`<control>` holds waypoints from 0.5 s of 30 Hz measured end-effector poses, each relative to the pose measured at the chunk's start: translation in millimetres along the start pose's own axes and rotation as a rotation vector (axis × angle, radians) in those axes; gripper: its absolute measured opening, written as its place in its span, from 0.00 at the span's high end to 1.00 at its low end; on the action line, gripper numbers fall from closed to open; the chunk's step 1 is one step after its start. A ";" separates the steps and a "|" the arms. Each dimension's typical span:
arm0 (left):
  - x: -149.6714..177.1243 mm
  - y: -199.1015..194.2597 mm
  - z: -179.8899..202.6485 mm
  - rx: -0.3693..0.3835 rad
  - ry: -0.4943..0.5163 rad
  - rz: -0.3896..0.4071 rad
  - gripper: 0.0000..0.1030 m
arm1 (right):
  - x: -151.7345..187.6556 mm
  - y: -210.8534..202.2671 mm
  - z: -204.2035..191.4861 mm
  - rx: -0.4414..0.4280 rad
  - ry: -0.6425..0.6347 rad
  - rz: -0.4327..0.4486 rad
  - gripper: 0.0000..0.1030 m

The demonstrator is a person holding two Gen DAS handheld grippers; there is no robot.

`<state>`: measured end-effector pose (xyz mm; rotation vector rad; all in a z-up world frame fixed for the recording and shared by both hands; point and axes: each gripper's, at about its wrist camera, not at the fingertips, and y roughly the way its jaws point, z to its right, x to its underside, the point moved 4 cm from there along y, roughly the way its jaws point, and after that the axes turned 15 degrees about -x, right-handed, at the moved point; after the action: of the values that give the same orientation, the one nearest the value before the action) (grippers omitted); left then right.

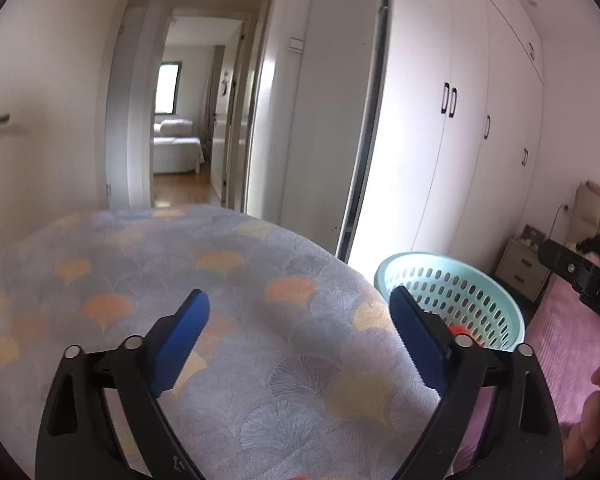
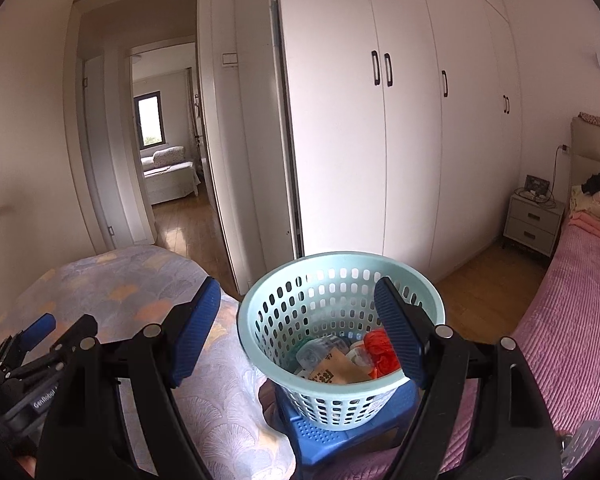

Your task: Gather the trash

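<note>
A pale green perforated basket (image 2: 340, 320) stands on a blue plastic stool (image 2: 324, 436). Inside lie an orange bag (image 2: 382, 350), a clear plastic bottle (image 2: 316, 350) and a brown paper wrapper (image 2: 340, 372). My right gripper (image 2: 300, 332) hangs open just in front of the basket's rim, nothing between its blue pads. My left gripper (image 1: 300, 336) is wide open over a patterned cushion (image 1: 220, 300), empty; the basket (image 1: 452, 300) shows behind its right finger. The left gripper also appears at the right wrist view's lower left (image 2: 32, 348).
White wardrobe doors (image 2: 400, 140) fill the wall behind the basket. A bed with a pink cover (image 2: 572, 320) runs along the right, a bedside cabinet (image 2: 534, 226) beyond it. An open doorway (image 2: 168, 160) leads to a hallway with wooden floor.
</note>
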<state>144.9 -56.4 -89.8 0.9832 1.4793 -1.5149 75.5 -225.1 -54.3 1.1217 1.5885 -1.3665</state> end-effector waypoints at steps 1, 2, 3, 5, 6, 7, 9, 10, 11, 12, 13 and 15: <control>0.3 -0.7 2.1 -0.007 0.013 0.006 0.11 | 1.4 1.1 -0.9 -0.007 0.000 -0.003 0.27; 0.4 -0.9 3.6 -0.012 0.021 0.008 0.11 | 2.7 2.2 -1.7 -0.014 0.002 -0.005 0.27; 0.4 -0.8 4.6 -0.014 0.026 0.009 0.11 | 3.2 2.7 -1.9 -0.014 0.002 -0.004 0.27; 1.0 -0.1 4.5 -0.015 0.028 0.005 0.11 | 3.2 3.7 -2.9 -0.010 0.000 -0.004 0.27; 1.0 0.7 3.9 -0.015 0.027 0.002 0.11 | 3.6 3.5 -2.7 -0.010 0.000 -0.003 0.27; 1.1 1.6 3.7 -0.015 0.026 0.001 0.11 | 4.0 3.4 -2.1 -0.009 0.001 -0.002 0.27; 0.9 1.8 3.6 -0.015 0.027 0.000 0.11 | 3.8 3.0 -0.5 -0.005 0.004 -0.001 0.27; 1.0 2.4 4.3 -0.016 0.028 -0.001 0.11 | 3.7 3.2 0.9 -0.002 0.007 -0.002 0.27; 1.1 2.6 4.5 -0.017 0.029 -0.002 0.11 | 3.9 3.6 2.0 -0.001 0.010 -0.005 0.27; 1.2 2.7 4.4 -0.017 0.029 -0.002 0.10 | 4.2 4.4 3.5 -0.003 0.015 -0.010 0.27; 1.3 2.7 4.5 -0.018 0.030 -0.003 0.09 | 4.6 4.7 4.1 -0.003 0.019 -0.012 0.27; 1.3 2.7 4.7 -0.020 0.031 -0.002 0.09 | 5.0 4.6 5.1 -0.005 0.024 -0.012 0.27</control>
<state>146.9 -61.2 -91.9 0.9981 1.5153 -1.4896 78.2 -229.2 -61.2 1.1316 1.6175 -1.3602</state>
